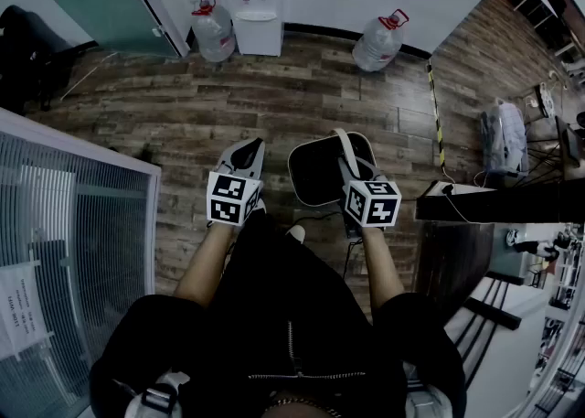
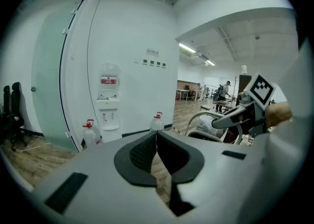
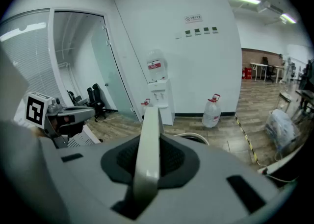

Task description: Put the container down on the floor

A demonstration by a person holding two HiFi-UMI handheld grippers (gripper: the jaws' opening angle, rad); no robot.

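The right gripper [image 3: 147,155] is closed on the pale handle [image 3: 149,137], a flat band that is clamped between the dark pads and runs forward along the jaws. In the head view the same right gripper [image 1: 350,169] is seen over the right-hand side of the container [image 1: 313,174], a pale-rimmed, dark-lined bin that hangs by its handle [image 1: 342,144] below the jaws. The left gripper view shows the container raised beside the grippers, so it is judged to be clear of the wooden floor [image 1: 274,101]. To the container's left, just beside it but apart, the left gripper [image 1: 247,153] is held with its jaws together on nothing, as is confirmed in its own view [image 2: 157,149]. Bare boards lie under the container and beyond it, and a water dispenser [image 1: 256,0] stands well apart on its far side. The coming move is judged to turn on one relation: the floor lies straight down from the container. The load is borne by the right hand alone, so a plain lowering is called for, with the handle kept upright until the base is seated.
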